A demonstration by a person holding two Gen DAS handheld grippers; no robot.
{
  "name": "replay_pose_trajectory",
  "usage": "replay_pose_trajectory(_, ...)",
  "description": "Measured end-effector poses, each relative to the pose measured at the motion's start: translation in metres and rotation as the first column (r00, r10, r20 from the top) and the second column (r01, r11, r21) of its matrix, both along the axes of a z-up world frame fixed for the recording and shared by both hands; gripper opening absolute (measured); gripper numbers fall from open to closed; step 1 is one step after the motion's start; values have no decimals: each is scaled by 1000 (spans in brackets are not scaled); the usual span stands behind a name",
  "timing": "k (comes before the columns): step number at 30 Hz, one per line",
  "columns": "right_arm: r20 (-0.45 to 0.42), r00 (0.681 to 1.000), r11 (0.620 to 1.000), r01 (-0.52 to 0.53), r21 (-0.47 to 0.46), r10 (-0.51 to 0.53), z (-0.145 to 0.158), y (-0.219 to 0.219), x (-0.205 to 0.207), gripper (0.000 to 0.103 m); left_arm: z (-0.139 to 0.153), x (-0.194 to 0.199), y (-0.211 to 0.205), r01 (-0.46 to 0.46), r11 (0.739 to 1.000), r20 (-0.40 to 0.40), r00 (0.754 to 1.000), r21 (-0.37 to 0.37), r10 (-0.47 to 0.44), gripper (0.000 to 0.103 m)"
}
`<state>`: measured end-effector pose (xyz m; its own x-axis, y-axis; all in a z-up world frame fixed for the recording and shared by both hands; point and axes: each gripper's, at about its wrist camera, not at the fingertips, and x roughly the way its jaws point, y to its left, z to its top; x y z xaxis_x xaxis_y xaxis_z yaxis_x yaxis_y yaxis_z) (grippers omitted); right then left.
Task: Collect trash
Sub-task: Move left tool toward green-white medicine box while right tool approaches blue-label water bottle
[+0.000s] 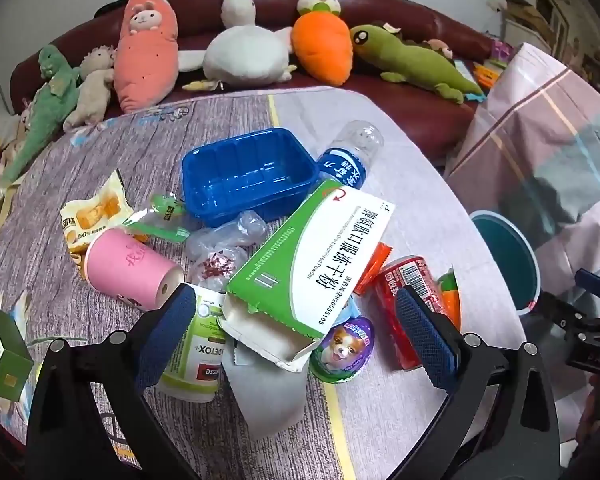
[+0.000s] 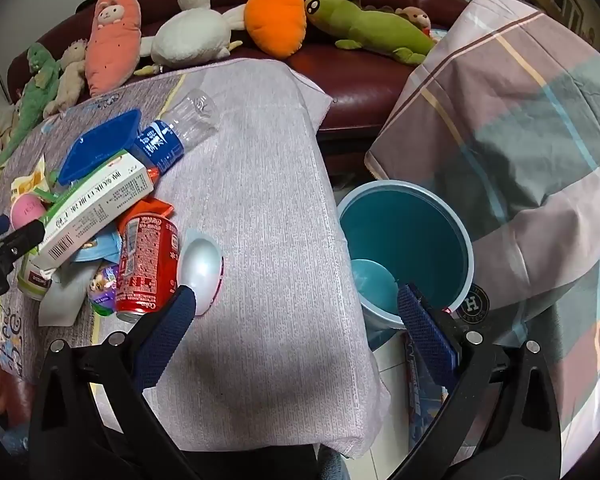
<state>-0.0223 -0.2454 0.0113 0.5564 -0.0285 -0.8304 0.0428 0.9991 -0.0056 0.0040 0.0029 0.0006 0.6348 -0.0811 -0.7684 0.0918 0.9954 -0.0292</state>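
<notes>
Between my left fingers (image 1: 172,332), spread wide and empty, lies the green-and-white box (image 1: 312,256), long axis slanting away rightward; my right fingers (image 2: 180,320), equally apart, hover nearer the bin (image 2: 404,240).

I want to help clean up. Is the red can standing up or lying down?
Lying down. The red soda can rests on its side on the table, beside the green-and-white medicine box.

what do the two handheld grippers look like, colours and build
Both match. The left gripper and right gripper each have two black angular plastic arms joined with round silver bolts, ending in fingers faced with dark blue pads of a fine grid texture. The left gripper's black body carries small white lettering, too small to read. No cables or sleeves show.
</notes>
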Motion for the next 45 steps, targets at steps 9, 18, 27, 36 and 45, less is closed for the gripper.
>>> replay_pose_trajectory(9, -3, 1000, 1000, -12, 17, 12, 4, 0, 4, 97, -3, 4, 1, 17, 1000, -17, 1000, -7, -17, 100)
replay_pose_trajectory(18, -3, 1000, 1000, -4, 27, 4, 6, -1, 8, 97, -2, 9, 1, 46, 999, -22, 999, -14, -46, 100)
replay_pose_trajectory(27, -18, 1000, 999, 11, 38, -11, 5, -6, 12, 97, 0, 11, 2, 55, 998, -20, 998, -27, -55, 100)
replay_pose_trajectory(36, -28, 999, 999, 21, 40, -19, 4, -8, 15, 97, 2, 13, -2, 85, 996, -16, 996, -8, -85, 100)
replay_pose_trajectory(45, -26, 999, 999, 22, 43, -21, 5, -7, 16, 97, 2, 13, -5, 103, 995, -14, 995, -12, -104, 100)
